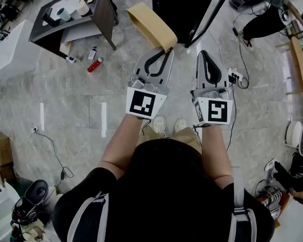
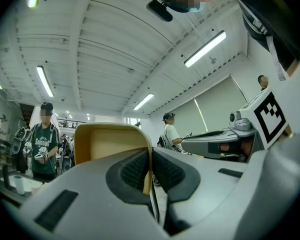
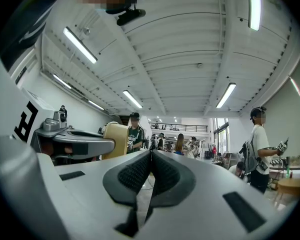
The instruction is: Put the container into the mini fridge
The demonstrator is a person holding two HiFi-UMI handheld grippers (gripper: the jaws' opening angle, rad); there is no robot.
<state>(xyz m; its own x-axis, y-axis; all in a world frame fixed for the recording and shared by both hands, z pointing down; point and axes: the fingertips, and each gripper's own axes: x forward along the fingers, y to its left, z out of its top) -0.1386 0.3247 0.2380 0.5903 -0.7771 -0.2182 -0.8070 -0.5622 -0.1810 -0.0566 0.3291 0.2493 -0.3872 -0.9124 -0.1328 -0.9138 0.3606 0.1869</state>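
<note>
Shoulders in a black shirt (image 1: 166,185) fill the bottom of the head view, with both forearms (image 1: 122,140) stretched forward. Left gripper (image 1: 165,52) pinches one thin wall of the tan container (image 1: 147,23) between its ribbed pads (image 2: 132,169). That leaves the open tub hanging out ahead, clear of the floor (image 1: 81,89), a rim grip that should suit carrying it and sliding it in. Right gripper (image 1: 205,53) rides alongside, jaws pressed together on nothing, perhaps kept free for a door. Just ahead stands a black cabinet (image 1: 178,6), likely the mini fridge. No brand or label reads on the container; only black-and-white square markers (image 1: 143,104) show on the grippers' cubes.
</note>
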